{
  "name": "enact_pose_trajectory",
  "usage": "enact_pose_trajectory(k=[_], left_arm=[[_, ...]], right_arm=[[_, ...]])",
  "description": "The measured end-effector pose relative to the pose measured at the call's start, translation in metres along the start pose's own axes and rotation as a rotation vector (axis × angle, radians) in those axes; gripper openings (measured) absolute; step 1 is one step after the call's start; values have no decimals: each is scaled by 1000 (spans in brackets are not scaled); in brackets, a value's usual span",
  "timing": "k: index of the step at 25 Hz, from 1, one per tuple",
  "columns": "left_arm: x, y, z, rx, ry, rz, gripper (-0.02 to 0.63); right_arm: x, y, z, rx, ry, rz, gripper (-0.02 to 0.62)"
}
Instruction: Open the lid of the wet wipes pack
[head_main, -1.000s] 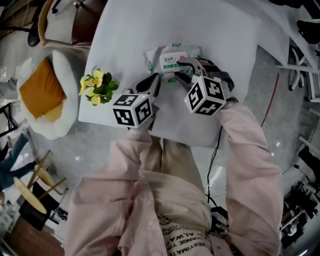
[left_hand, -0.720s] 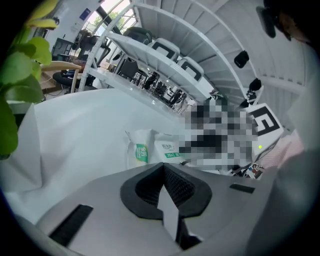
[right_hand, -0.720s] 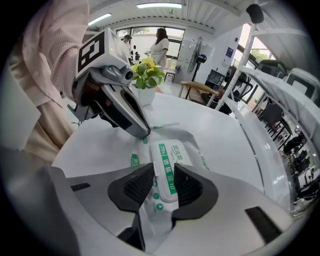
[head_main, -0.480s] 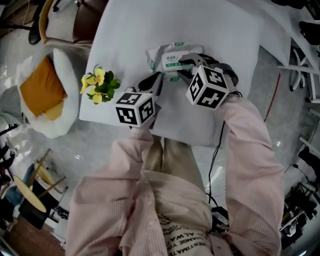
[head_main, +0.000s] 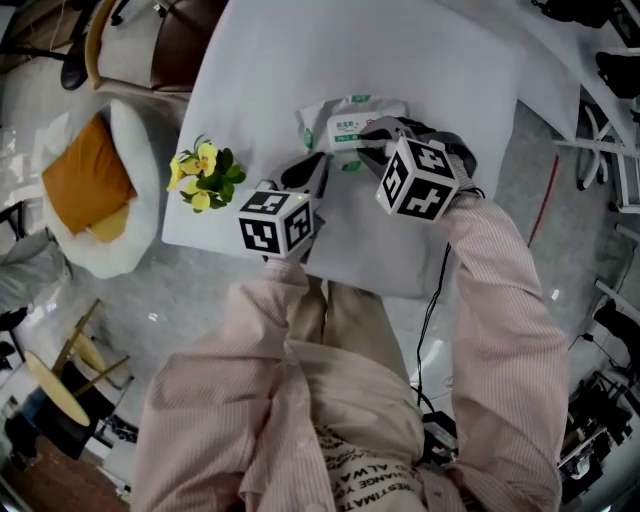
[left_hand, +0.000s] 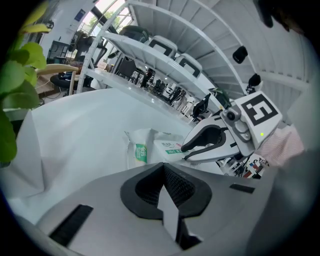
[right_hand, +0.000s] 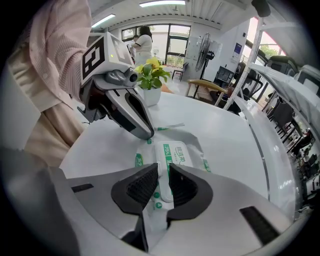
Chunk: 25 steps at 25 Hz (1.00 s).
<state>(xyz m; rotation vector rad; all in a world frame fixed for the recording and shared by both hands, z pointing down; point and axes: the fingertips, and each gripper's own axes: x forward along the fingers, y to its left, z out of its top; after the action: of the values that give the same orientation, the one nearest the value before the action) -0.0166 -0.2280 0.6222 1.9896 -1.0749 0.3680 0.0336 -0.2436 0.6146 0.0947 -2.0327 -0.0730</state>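
Wet wipes pack (head_main: 352, 122): flat on white table (head_main: 430, 60), lid (right_hand: 173, 156) down

Nearest, left gripper (left_hand: 167, 195) clenched on nothing, tip resting at the pack's near-left corner. Beside it, right gripper (right_hand: 163, 182) angled steeply down, jaws just narrowed yet not clamped, near edge of the lid showing in the slim gap. Beyond both, rest of the pack toward the table's middle. Off left, at the table edge, yellow-flowered plant (head_main: 203, 172).

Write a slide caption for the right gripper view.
The right gripper, jaws just closing, straddles the lid's edge while the left gripper rests on the pack.
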Motion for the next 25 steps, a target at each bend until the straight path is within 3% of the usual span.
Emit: enact_pose_trajectory(k=[12,25], left_arm=[[0,1,0,-10,9,10,-2],[2,1,-2,-28,27,10,-2]], right_arm=[[-9,-3,7,26,-41,40,46],[-18,-11,12,27,-75,-24,35]])
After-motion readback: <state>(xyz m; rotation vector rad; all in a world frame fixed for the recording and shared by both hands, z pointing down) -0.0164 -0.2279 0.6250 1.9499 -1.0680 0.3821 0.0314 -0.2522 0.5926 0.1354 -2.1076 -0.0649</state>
